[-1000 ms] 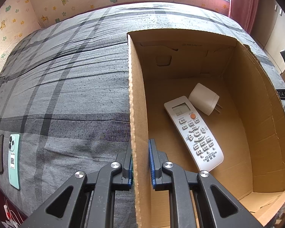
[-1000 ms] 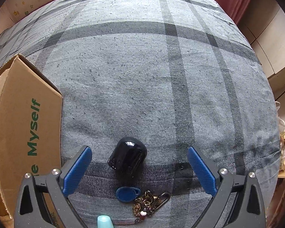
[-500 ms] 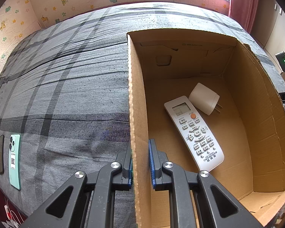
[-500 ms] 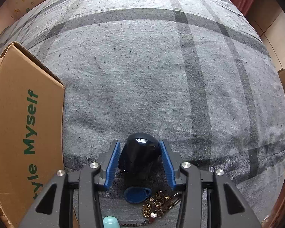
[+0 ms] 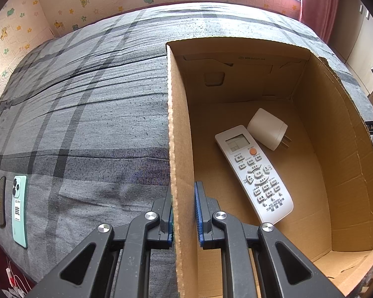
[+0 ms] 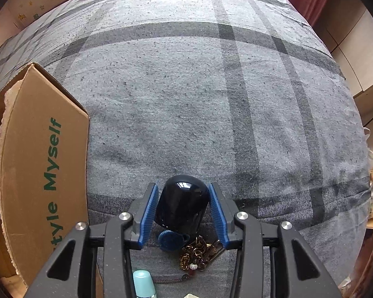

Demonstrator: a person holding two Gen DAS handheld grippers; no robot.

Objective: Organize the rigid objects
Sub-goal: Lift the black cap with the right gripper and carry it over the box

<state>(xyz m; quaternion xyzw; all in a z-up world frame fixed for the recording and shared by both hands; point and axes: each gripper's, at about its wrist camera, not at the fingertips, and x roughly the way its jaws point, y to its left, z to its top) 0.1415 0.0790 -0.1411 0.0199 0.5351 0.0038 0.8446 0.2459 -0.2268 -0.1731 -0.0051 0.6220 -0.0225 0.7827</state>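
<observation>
Since 1 s ago, right gripper (image 6: 183,211) jaws narrow from wide to flank the glossy black car key (image 6: 182,207). Smooth, rigid, light shell: likely slippery, so grip its flat sides. Left gripper (image 5: 184,214) jaws clamp the cardboard box (image 5: 177,134) wall.

Bed (image 5: 92,114) under a grey plaid cover. Cardboard box (image 5: 335,149) standing open on it, printed side (image 6: 44,173) showing in the right view. Two phones near the left edge: a mint one (image 5: 19,209), a dark one (image 5: 1,201) just beside it. Black key fob (image 6: 182,207) near the box, with a blue tag (image 6: 170,240), a brass key bunch (image 6: 199,250) and a teal item (image 6: 143,283) nearby.
</observation>
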